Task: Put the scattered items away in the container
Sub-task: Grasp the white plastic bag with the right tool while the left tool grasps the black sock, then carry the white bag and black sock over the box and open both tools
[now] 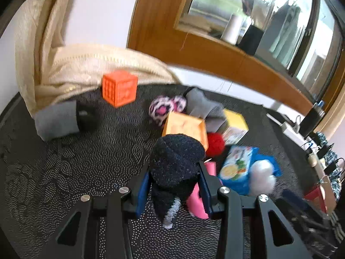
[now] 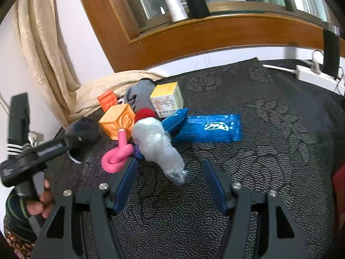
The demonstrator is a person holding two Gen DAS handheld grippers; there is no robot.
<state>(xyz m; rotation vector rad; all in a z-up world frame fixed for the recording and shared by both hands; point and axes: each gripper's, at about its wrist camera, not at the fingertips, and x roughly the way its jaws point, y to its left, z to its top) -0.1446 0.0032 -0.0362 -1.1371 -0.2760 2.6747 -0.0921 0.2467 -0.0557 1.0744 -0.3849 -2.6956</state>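
Scattered items [image 2: 151, 118] are seen on the dark tabletop [image 2: 269, 140], a black sock [image 1: 175, 164] is gripped by the left tool [image 1: 174, 185], and the right tool [image 2: 170, 177] is held wide open.

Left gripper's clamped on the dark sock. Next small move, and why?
Probably lift it straight up. The left gripper is shut on the dark fuzzy sock, whose tail hangs near the pink knotted toy; no container shows in either view.

**Items bunched near the table's back left**

On the table [image 2: 269, 129], a cube [image 2: 117, 123] sits before another cube [image 2: 107, 100]; a box [image 2: 167, 101] stands right of them, a flat packet [image 2: 207, 128] before it, toward the front edge.
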